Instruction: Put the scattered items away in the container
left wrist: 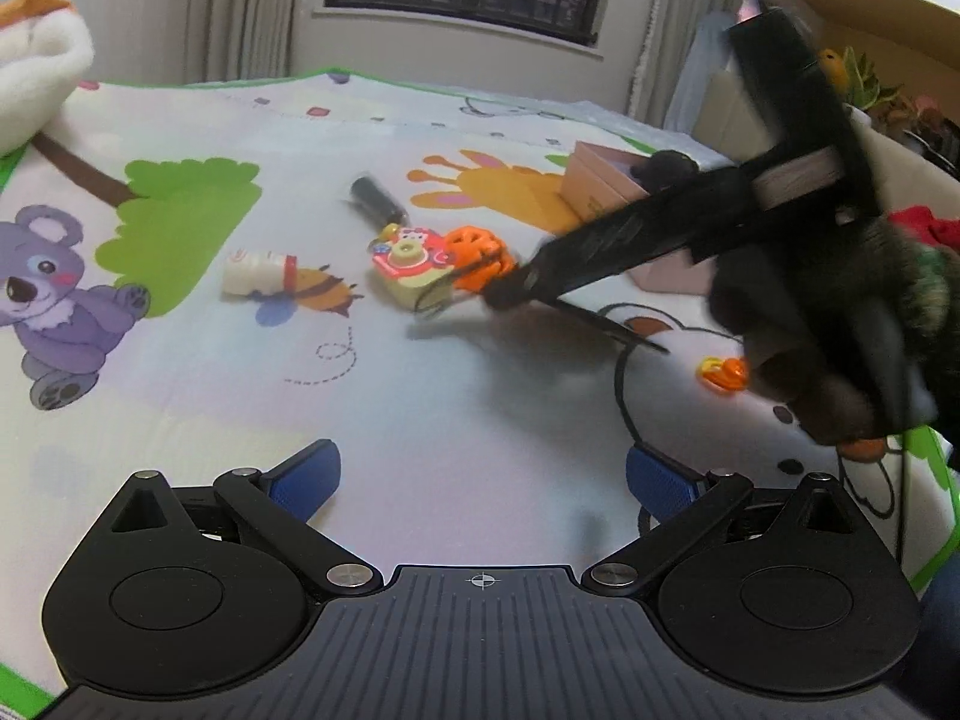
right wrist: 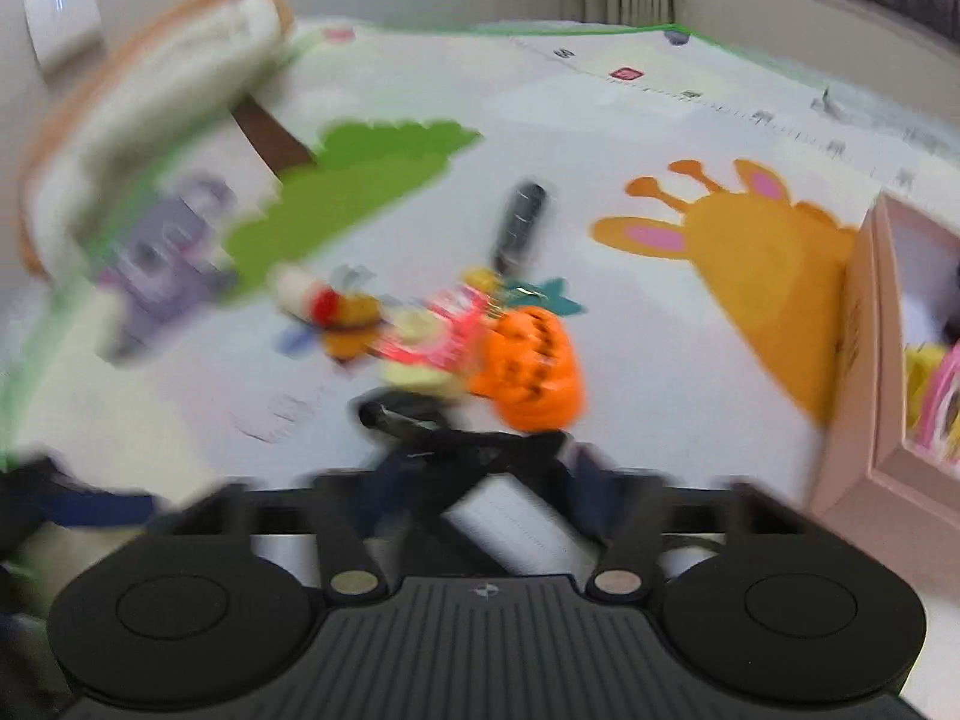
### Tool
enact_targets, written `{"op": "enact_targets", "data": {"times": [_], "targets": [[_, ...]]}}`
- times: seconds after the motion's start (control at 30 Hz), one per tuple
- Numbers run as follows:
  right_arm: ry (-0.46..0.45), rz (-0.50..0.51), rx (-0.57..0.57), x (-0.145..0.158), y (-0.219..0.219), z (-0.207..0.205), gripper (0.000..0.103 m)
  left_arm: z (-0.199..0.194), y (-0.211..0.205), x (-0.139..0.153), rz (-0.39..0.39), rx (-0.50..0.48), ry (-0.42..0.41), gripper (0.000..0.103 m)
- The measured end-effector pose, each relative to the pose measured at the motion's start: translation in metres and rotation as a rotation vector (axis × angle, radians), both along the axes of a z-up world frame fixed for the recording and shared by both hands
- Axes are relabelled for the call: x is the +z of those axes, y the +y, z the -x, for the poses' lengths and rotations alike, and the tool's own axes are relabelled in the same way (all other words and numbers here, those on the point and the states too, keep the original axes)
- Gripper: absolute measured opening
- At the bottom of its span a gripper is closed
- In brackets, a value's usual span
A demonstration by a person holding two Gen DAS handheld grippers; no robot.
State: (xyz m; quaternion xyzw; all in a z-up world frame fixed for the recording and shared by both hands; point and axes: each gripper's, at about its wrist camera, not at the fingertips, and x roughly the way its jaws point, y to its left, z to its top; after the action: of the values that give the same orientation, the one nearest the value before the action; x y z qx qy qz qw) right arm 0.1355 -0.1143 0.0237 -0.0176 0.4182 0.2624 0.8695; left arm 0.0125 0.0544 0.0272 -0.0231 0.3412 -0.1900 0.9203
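Note:
On the cartoon play mat lie a black cylinder (left wrist: 378, 201) (right wrist: 522, 216), a small white bottle with a red band (left wrist: 258, 273) (right wrist: 300, 294), a pink and yellow toy camera (left wrist: 408, 267) (right wrist: 432, 342) and an orange pumpkin toy (left wrist: 474, 258) (right wrist: 531, 372). The pink box (left wrist: 600, 180) (right wrist: 888, 360) stands at the right with yellow and pink things inside. My right gripper (left wrist: 510, 291) (right wrist: 474, 456) reaches in beside the pumpkin, its jaws narrowed on a blurred black item (right wrist: 420, 420). My left gripper (left wrist: 480, 468) hangs open over bare mat, nothing between its blue pads (left wrist: 312, 471).
A small orange and yellow piece (left wrist: 723, 373) lies on the mat under the person's dark fuzzy sleeve (left wrist: 840, 330). A white plush cushion (left wrist: 36, 60) (right wrist: 150, 120) sits at the far left edge. A cardboard box (left wrist: 840, 12) and a red cloth (left wrist: 924, 225) are at the right.

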Motion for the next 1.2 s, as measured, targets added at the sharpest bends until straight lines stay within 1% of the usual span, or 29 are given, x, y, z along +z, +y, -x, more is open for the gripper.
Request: {"op": "enact_targets", "data": {"times": [0.03,0.07,0.1,0.2,0.27,0.33,0.4,0.47,0.53,0.6,0.63,0.73,0.83,0.93,1.0,1.03,1.1,1.17,1.2], "targets": [[0.009,-0.048,-0.024,0.006,-0.006,0.003,0.04,0.001,-0.001,0.002,0.006,-0.003,-0.003,0.103],[0.021,-0.097,-0.043,0.012,-0.014,0.006,0.027,0.003,-0.002,0.004,0.012,-0.007,-0.006,0.103],[0.039,-0.141,-0.058,0.017,-0.02,0.008,0.026,0.005,-0.004,0.006,0.015,-0.012,-0.01,0.103],[0.085,-0.229,-0.125,0.026,-0.04,0.014,0.025,0.01,-0.01,0.01,0.007,-0.024,-0.021,0.103],[0.097,-0.258,-0.146,0.029,-0.051,0.017,0.028,0.013,-0.014,0.012,-0.002,-0.03,-0.023,0.103],[0.045,-0.221,-0.167,0.032,-0.057,0.022,0.035,0.015,-0.015,0.012,-0.015,-0.023,-0.022,0.103],[0.013,-0.159,-0.187,0.029,-0.06,0.022,0.035,0.014,-0.014,0.012,-0.022,-0.005,-0.018,0.103],[-0.001,-0.085,-0.238,0.018,-0.062,0.016,0.035,0.014,-0.012,0.012,-0.022,0.015,-0.015,0.103],[-0.05,0.026,-0.26,0.006,-0.057,0.012,0.034,0.014,-0.008,0.013,-0.026,0.033,-0.013,0.103],[-0.08,0.108,-0.234,-0.006,-0.05,0.01,0.032,0.015,-0.004,0.014,-0.041,0.05,-0.016,0.103],[-0.073,0.12,-0.214,-0.01,-0.048,0.012,0.032,0.015,-0.001,0.015,-0.047,0.062,-0.017,0.103],[-0.073,0.124,-0.124,-0.01,-0.04,0.033,0.031,0.011,0.011,0.017,-0.044,0.119,-0.015,0.103],[-0.026,0.058,0.013,-0.005,-0.03,0.068,0.031,0.003,0.021,0.019,-0.018,0.174,-0.003,0.103],[-0.04,0.051,0.127,-0.002,-0.017,0.108,0.032,-0.002,0.02,0.021,-0.009,0.17,-0.002,0.103],[-0.052,0.033,0.163,0.0,-0.017,0.127,0.032,-0.003,0.014,0.022,-0.02,0.137,-0.007,0.103],[-0.061,0.02,0.156,0.002,-0.021,0.134,0.034,-0.002,0.009,0.022,-0.027,0.12,-0.009,0.103],[-0.101,0.011,0.101,0.005,-0.036,0.146,0.041,0.0,0.001,0.02,-0.038,0.092,-0.01,0.103],[-0.156,0.024,0.008,0.007,-0.056,0.153,0.054,0.001,-0.007,0.018,-0.05,0.073,-0.013,0.103],[-0.181,0.037,-0.049,0.007,-0.068,0.156,0.057,0.002,-0.011,0.016,-0.053,0.065,-0.011,0.103]]}}
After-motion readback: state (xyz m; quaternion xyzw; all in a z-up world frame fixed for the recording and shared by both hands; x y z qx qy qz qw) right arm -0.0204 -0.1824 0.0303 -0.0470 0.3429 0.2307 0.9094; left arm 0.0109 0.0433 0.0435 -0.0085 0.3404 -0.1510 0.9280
